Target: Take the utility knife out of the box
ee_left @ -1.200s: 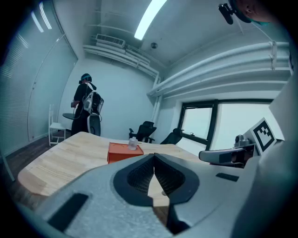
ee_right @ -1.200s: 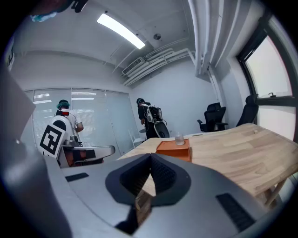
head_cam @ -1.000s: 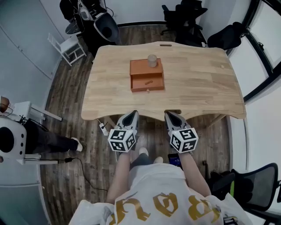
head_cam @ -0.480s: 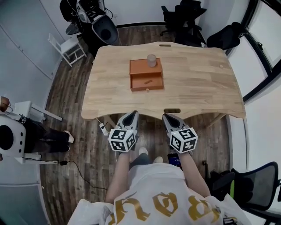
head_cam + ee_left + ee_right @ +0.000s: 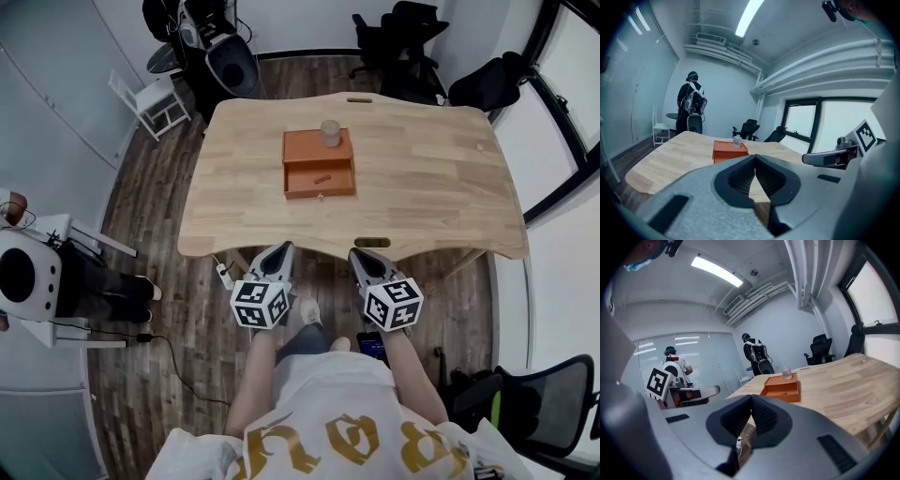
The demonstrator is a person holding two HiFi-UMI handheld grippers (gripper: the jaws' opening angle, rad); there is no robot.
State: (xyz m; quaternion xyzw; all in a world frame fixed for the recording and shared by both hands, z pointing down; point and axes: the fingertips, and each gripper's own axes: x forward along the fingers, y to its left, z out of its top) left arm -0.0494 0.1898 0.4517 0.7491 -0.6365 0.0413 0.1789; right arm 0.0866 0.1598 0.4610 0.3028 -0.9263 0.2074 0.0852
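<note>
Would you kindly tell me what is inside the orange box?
The box has an open drawer holding one small orange item, likely the utility knife. Its rear part, beneath the cup, is covered.

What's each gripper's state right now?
Left gripper: shut, holding nothing.
Right gripper: shut, holding nothing.

A small orange utility knife [image 5: 322, 178] lies flat, slightly slanted, inside the open orange box [image 5: 302, 150] on the wooden table [image 5: 422, 187].
</note>
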